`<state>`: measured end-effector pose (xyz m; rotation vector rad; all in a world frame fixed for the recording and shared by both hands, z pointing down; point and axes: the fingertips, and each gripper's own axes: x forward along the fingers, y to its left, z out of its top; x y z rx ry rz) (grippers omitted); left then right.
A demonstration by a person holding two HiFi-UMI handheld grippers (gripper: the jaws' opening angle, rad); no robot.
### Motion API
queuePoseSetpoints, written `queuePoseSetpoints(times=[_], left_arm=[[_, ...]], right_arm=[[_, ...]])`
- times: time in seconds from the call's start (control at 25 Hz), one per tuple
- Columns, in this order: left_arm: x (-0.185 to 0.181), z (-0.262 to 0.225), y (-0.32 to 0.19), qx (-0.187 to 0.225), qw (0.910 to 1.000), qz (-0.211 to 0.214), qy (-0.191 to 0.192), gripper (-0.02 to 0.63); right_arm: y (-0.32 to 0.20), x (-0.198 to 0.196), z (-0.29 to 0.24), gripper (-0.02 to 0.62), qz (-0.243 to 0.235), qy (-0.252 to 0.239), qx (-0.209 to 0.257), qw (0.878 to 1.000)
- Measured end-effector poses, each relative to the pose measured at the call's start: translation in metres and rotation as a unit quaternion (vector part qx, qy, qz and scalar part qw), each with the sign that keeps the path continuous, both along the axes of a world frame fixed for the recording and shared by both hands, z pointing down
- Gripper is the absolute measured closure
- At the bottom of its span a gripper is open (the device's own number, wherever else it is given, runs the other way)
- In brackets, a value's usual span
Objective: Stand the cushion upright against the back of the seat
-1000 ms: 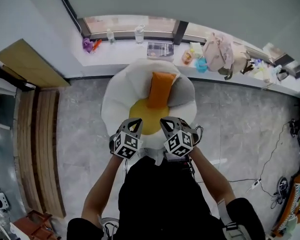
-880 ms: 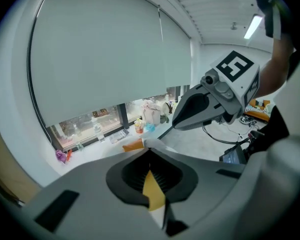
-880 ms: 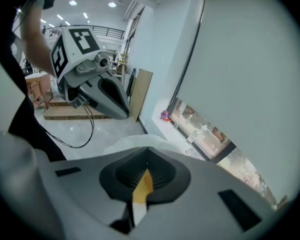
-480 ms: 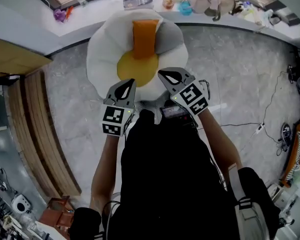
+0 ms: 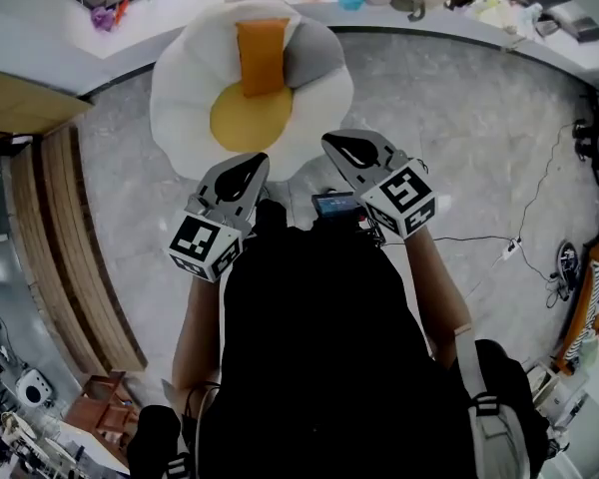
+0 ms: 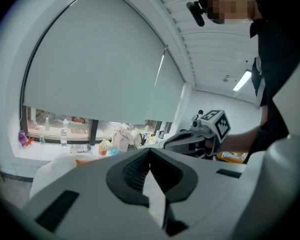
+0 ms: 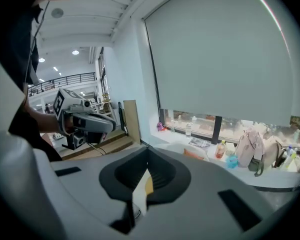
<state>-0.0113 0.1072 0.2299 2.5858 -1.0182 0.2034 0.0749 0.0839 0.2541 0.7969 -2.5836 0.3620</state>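
The seat (image 5: 180, 88) is a round white floor chair with a yellow centre (image 5: 248, 118). An orange cushion (image 5: 262, 56) stands upright against its grey back (image 5: 314, 53). Both grippers hover near my chest, short of the seat's near rim and apart from it. My left gripper (image 5: 255, 161) is shut with nothing in it. My right gripper (image 5: 331, 143) is shut and empty too. In the left gripper view the shut left gripper (image 6: 149, 151) hides most of the seat; the right gripper (image 6: 202, 134) shows beside it. From the right gripper (image 7: 147, 153) view, a sliver of cushion (image 7: 192, 154) peeks over its body.
A windowsill (image 5: 170, 3) behind the seat carries bottles, a book and a pink bag (image 7: 250, 149). A wooden platform (image 5: 65, 267) runs along the left. Cables (image 5: 499, 247) trail over the grey floor on the right.
Both shut grippers have drawn back from the seat's near rim and risen toward my chest. The cushion stays upright against the seat's back.
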Motion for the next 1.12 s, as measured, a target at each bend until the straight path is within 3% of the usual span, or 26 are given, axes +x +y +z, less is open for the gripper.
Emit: queuePoseSetpoints(times=[0.32,0.52,0.88,1.12], left_arm=[[0.080,-0.013,0.024,-0.009,0.9994,-0.033,0.005,0.592],[0.108,-0.006,0.051,-0.023,0.9977,-0.063,0.000,0.592],[0.117,0.003,0.088,-0.047,0.9892,-0.139,-0.007,0.592],[0.105,-0.004,0.101,-0.041,0.9883,-0.147,-0.010,0.592]], right_arm=[[0.033,0.083,-0.006,0.578,-0.003,-0.038,-0.006,0.999],[0.056,0.112,-0.004,0.578,-0.028,-0.058,-0.016,0.998],[0.080,0.136,0.013,0.578,-0.084,-0.081,-0.037,0.993],[0.093,0.115,0.007,0.578,-0.103,-0.088,-0.038,0.990]])
